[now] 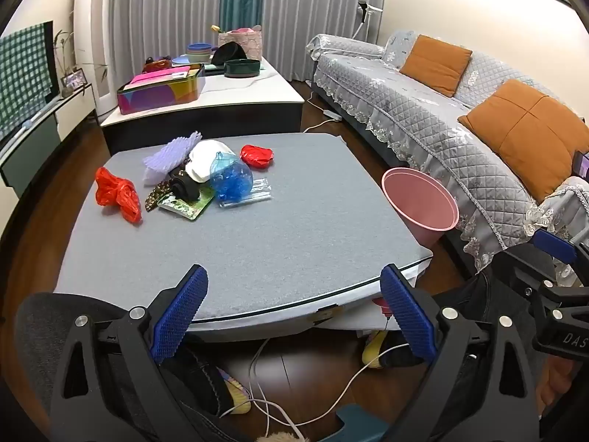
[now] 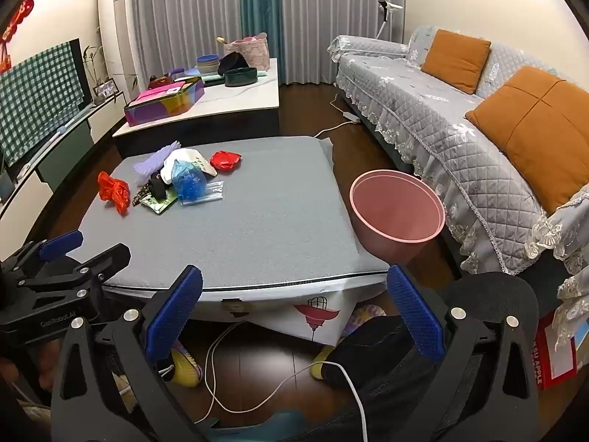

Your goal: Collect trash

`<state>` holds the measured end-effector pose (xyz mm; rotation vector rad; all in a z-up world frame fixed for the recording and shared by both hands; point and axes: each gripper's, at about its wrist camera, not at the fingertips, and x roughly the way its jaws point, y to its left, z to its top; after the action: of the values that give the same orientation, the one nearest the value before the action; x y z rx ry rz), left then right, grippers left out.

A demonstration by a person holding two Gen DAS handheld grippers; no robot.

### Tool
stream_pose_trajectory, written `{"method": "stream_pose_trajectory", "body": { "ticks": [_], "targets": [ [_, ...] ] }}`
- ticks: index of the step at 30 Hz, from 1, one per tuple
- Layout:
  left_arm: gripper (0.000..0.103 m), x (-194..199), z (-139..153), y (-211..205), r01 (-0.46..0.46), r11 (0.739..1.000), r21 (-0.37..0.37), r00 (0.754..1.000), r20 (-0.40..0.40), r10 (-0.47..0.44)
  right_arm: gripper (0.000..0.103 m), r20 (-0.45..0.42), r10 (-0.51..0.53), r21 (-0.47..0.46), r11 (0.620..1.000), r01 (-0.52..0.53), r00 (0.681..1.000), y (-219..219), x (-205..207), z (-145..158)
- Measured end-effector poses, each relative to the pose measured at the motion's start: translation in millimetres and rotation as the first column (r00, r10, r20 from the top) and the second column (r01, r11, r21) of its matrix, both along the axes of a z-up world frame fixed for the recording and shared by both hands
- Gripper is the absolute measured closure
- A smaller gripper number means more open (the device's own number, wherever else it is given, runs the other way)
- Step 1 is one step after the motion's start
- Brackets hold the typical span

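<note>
**Nothing collected yet: all the trash sits on the table, bin looks empty**

From the left wrist view I see my left gripper (image 1: pixel 292 309) with its fingers wide apart and nothing between them, hanging over the near edge of the grey table (image 1: pixel 294 243). The trash is bunched at the far left of the tabletop: a red plastic bag (image 1: pixel 117 193), a purple foam net (image 1: pixel 171 154), a white cap-like piece (image 1: pixel 208 160), a blue plastic wad (image 1: pixel 232 176), a clear wrapper (image 1: pixel 250 193), a green packet (image 1: pixel 187 204) and a red crumpled piece (image 1: pixel 257 155). The pink bin (image 1: pixel 421 202) stands on the floor just beside the table's right edge.

From the right wrist view my right gripper (image 2: pixel 294 309) is likewise spread and empty. The bin's (image 2: pixel 397 208) inside shows only bare pink wall as far as I can see. I judge the job not started: every piece remains to be picked and dropped.
</note>
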<state>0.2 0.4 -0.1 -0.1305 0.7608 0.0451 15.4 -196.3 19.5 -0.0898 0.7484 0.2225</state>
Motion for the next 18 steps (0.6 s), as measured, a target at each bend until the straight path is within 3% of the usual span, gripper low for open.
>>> {"method": "stream_pose_trajectory", "body": {
  "ticks": [18],
  "targets": [
    [0.011,-0.1,0.1,-0.2,-0.002,1.000,0.005,1.000,-0.003,0.002,0.005,-0.016,0.001,0.007,1.000,-0.001,1.000,-0.6,4.3,-1.1]
  ]
}}
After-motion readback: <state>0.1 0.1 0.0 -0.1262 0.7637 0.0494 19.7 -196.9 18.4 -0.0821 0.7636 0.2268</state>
